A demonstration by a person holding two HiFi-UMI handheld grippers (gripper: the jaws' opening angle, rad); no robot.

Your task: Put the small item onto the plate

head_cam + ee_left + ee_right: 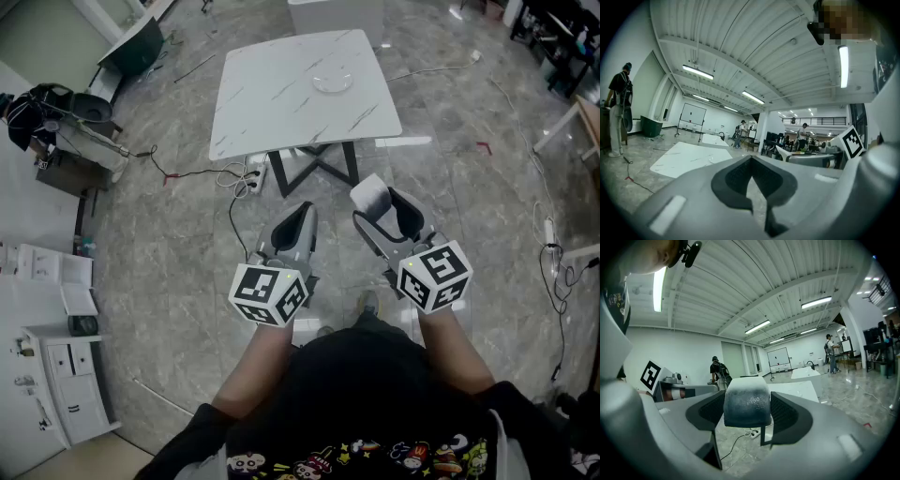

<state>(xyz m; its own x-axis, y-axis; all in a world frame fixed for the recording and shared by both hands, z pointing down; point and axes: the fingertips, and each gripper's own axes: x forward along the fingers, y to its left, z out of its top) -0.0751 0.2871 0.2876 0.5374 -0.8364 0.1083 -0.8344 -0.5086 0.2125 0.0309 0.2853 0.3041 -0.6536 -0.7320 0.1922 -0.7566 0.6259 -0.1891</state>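
The jaws of my right gripper (382,208) pinch the small grey-white block (746,401) by its sides, well short of the plate (333,82); the block looks light, maybe soft, and the jaws of my left gripper (300,217) are together, empty.

White marble-patterned table (272,94) at 12 o'clock on grey tiled floor (169,253). Power strip (253,175) with cables at 11 o'clock, beside the table's black legs (314,167). White cabinet (56,394) at 8 o'clock.
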